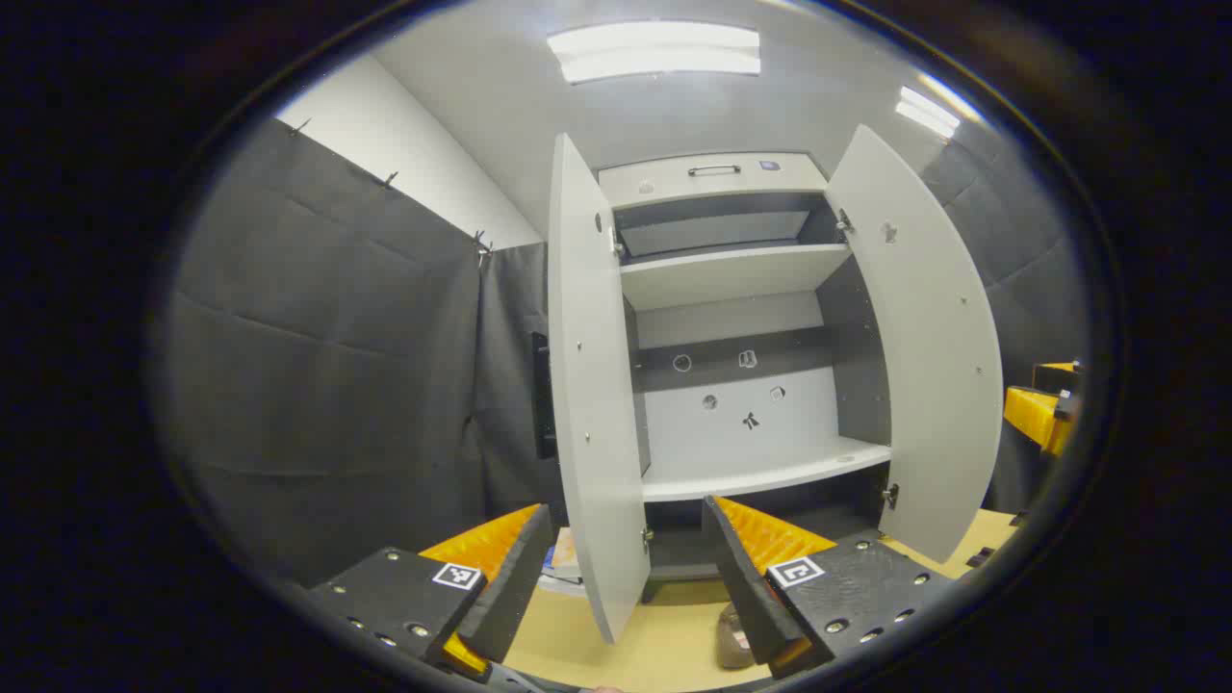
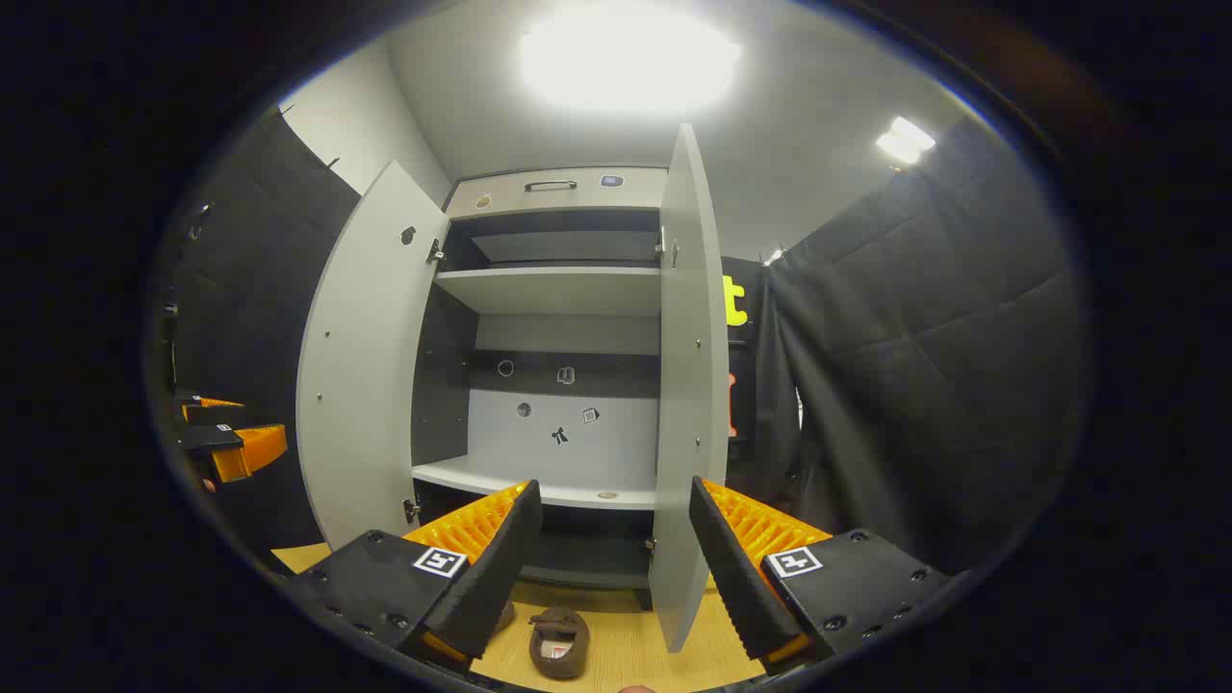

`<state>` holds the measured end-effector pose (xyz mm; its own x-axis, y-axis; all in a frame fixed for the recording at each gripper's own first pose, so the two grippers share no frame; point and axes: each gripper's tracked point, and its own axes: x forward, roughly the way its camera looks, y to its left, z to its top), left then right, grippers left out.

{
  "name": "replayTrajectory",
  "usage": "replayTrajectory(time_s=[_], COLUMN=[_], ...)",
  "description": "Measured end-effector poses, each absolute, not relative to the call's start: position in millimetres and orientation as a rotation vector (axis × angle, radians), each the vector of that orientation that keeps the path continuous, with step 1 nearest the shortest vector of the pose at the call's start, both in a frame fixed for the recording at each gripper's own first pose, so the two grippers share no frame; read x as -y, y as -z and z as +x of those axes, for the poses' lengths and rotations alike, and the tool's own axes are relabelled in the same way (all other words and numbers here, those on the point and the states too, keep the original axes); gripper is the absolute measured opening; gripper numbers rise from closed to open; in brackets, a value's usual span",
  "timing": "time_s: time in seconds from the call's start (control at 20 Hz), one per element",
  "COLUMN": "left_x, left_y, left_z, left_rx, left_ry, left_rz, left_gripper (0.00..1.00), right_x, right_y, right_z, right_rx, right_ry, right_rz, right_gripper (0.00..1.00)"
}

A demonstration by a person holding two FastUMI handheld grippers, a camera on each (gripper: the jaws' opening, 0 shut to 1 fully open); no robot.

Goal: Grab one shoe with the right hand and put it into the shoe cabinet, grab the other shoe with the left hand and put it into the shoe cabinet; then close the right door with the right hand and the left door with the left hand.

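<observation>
The shoe cabinet stands on the light wooden table with both doors swung wide, its pale shelves bare. In the left gripper view the left hand-held gripper has its fingers spread wide with nothing between them, straddling the bottom edge of the left door, which stands edge-on toward the camera; the right door opens out to the other side. Low on the table, just beside that gripper's right finger, part of a brown shoe shows, mostly hidden, so its direction cannot be told there. At the far right edge of that view the right hand-held gripper appears as an orange and black shape. In the right gripper view the right hand-held gripper is likewise spread wide and empty, with the right door edge-on between its fingers. A brown shoe lies on the table in front of the cabinet near the table's front edge, upright on its sole, its long axis running roughly toward the cabinet. At the left edge of that view the left hand-held gripper shows, apart from the cabinet
</observation>
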<state>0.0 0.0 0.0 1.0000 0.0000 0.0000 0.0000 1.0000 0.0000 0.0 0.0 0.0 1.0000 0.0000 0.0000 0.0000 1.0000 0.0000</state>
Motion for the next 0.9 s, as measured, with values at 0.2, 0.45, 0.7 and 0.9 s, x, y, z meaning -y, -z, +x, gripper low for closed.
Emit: replayTrajectory(time_s=[0.2,0.45,0.7,0.9], left_x=[2,6,11,20], left_y=[1,-2,-5,-4], left_z=[-1,-3,-3,-2], left_rx=[-0.002,0.006,0.013,0.009], left_ry=[0.003,0.009,0.009,0.013], left_rz=[0.001,0.005,0.001,0.003], left_gripper=[0.91,0.91,0.91,0.91], right_x=[1,2,9,11], right_y=[1,2,0,6], right_z=[0,1,1,1], right_rx=[-0.001,-0.003,0.002,-0.013], right_ry=[0.000,-0.002,0.003,-0.012], right_rz=[0.004,0.006,0.012,0.013], right_gripper=[0.97,0.97,0.97,0.97])
